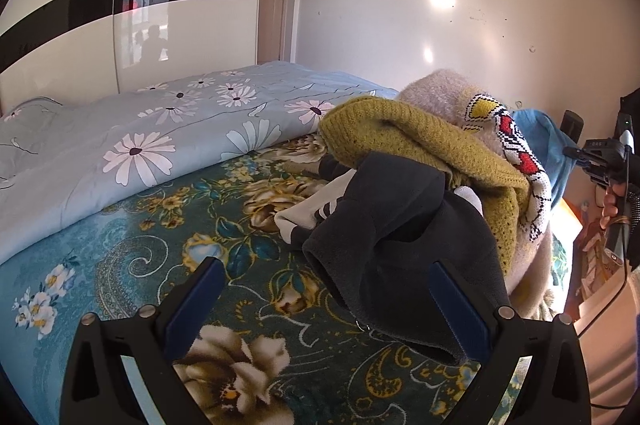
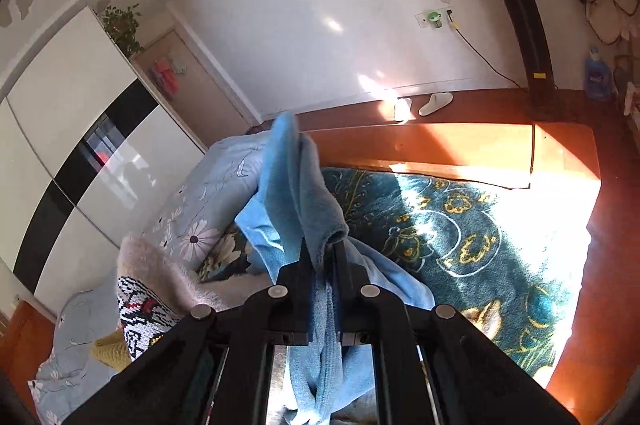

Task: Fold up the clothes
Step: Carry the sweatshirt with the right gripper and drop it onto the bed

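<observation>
— Black linkage of the right gripper (image 2: 322, 253) fills the bottom of its own view. What does it hide?

— Most of the light blue garment (image 2: 298, 185). Its fingers are pressed together on a fold of that cloth, and the lower part drops behind the frame, so the full shape cannot be made out. One soft, fleecy end stands up past the fingertips; the rest trails down toward the teal floral blanket (image 2: 472, 225).

— And the left gripper (image 1: 328, 299)?

— Spread wide, holding nothing, low over the same blanket. A dark grey garment (image 1: 404, 245) lies just ahead, reaching between the two blue pads, with its edge touching or just beside the right-hand pad; I cannot tell which.

— What is behind it?

— A heap: a mustard knit (image 1: 404, 141) draped over the grey one, a beige fuzzy sweater (image 1: 440, 89) with a red, white and black pattern above, and a white-and-black piece half buried beneath. Beyond, a pale blue daisy quilt (image 1: 160, 133) lies bunched along the blanket.
</observation>
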### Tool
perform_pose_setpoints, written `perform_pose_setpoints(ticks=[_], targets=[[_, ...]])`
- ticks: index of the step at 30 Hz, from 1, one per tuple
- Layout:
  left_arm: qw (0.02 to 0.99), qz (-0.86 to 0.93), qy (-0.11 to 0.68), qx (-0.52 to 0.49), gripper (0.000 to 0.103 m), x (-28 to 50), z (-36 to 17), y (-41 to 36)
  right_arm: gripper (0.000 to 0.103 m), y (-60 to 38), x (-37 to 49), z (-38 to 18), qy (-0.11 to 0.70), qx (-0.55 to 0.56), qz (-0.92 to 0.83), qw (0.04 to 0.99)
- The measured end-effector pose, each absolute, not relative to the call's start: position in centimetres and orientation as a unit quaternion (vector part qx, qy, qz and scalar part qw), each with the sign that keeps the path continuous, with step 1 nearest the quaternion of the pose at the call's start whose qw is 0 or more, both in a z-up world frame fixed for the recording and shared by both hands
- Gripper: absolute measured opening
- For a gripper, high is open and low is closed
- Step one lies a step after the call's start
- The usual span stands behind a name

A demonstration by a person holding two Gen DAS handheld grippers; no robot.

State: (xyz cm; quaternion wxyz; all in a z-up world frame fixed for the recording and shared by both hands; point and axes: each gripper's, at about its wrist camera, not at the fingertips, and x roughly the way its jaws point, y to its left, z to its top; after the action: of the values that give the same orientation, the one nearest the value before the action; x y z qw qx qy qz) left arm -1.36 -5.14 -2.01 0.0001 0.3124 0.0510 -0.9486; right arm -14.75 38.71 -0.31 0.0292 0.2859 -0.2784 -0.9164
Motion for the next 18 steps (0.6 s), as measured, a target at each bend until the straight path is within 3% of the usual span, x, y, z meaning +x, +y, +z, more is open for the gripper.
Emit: perform_pose_setpoints(ticks=[18], targets=[[0.005, -0.956, 0.047, 0.290, 0.103, 0.4, 0.9, -5.6, 0.006, 38.4, -12.5, 8.1, -0.253, 0.216, -0.942, 0.044]])
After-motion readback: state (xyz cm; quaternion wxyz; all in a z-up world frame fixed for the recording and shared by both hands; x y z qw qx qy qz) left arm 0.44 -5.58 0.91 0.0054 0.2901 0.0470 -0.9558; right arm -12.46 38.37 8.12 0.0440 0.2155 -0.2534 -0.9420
